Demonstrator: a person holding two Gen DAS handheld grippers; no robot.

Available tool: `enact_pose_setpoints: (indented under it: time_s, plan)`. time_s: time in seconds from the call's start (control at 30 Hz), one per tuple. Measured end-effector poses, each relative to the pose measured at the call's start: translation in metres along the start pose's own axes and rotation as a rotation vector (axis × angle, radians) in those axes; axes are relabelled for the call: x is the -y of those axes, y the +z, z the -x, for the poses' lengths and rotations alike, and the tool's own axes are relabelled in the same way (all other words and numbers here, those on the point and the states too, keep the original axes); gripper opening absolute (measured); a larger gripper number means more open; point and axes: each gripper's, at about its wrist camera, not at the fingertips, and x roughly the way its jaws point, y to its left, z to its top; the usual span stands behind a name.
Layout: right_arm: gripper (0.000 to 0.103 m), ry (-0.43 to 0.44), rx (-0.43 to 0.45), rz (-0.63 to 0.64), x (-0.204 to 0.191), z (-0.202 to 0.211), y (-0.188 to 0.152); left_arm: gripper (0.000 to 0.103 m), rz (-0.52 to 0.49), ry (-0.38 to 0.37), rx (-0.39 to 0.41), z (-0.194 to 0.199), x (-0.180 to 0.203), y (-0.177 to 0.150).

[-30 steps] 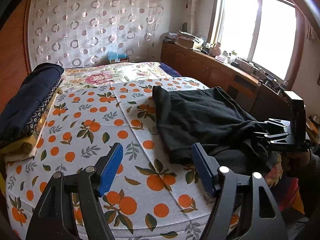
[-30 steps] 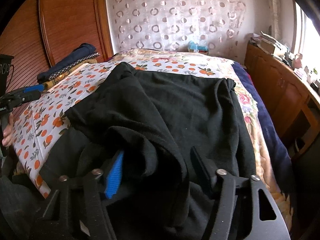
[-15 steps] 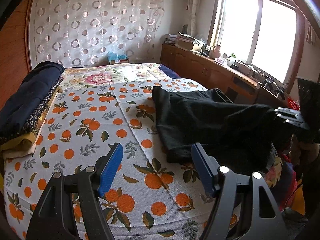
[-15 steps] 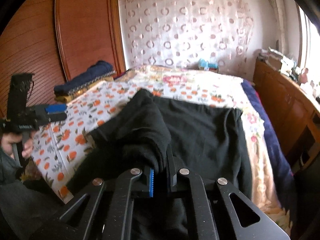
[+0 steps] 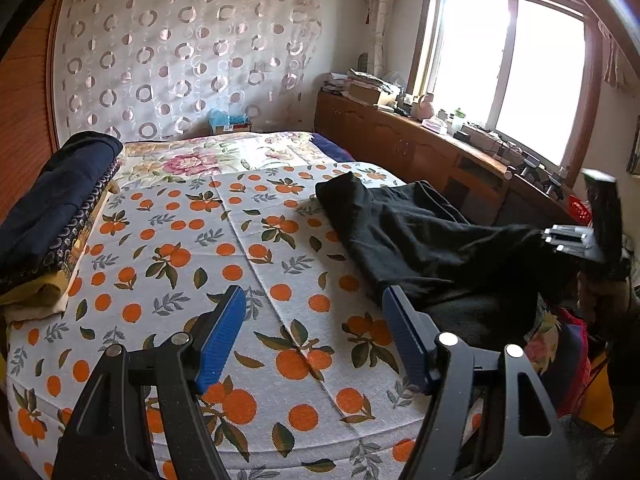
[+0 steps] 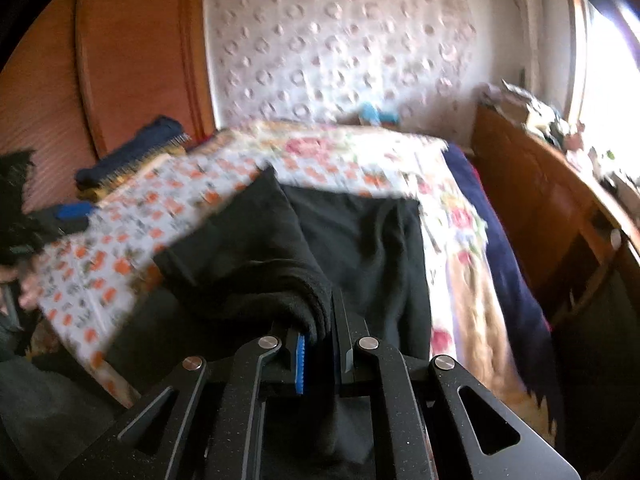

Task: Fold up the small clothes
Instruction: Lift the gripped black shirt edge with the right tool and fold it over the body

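A black garment (image 5: 420, 240) lies on the right side of the bed, on the orange-print sheet (image 5: 180, 248). My right gripper (image 6: 320, 340) is shut on a bunched edge of the black garment (image 6: 280, 264) and holds it lifted off the bed; it shows at the right edge of the left wrist view (image 5: 568, 238). My left gripper (image 5: 314, 332) is open and empty above the near part of the sheet, left of the garment. The right wrist view is blurred by motion.
A stack of folded dark blue and yellow clothes (image 5: 52, 216) lies along the bed's left edge. A wooden cabinet (image 5: 420, 148) with clutter runs under the window on the right. A wooden wardrobe (image 6: 132, 64) stands at the left.
My right gripper closed on the garment's near edge and lifted it up and back. The left gripper stayed open and hardly moved.
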Motion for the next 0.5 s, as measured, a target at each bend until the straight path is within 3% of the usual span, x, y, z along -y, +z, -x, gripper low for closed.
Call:
enact_pose_setpoints:
  time_s: [0.07, 0.2, 0.27, 0.5]
  plan:
    - [0.008, -0.005, -0.023, -0.013, 0.004, -0.003, -0.008, 0.072, 0.000, 0.002, 0.000, 0.000, 0.000, 0.000]
    - [0.030, -0.040, -0.047, -0.029, 0.008, -0.002, -0.018, 0.072, 0.001, 0.000, 0.000, 0.000, -0.001, -0.001]
    - [0.032, -0.042, -0.050, -0.033, 0.008, 0.002, -0.018, 0.072, 0.001, 0.000, 0.000, 0.000, -0.001, -0.001]
    - [0.051, -0.064, 0.002, 0.013, 0.001, 0.024, 0.003, 0.072, 0.005, 0.000, 0.006, 0.001, 0.000, -0.001]
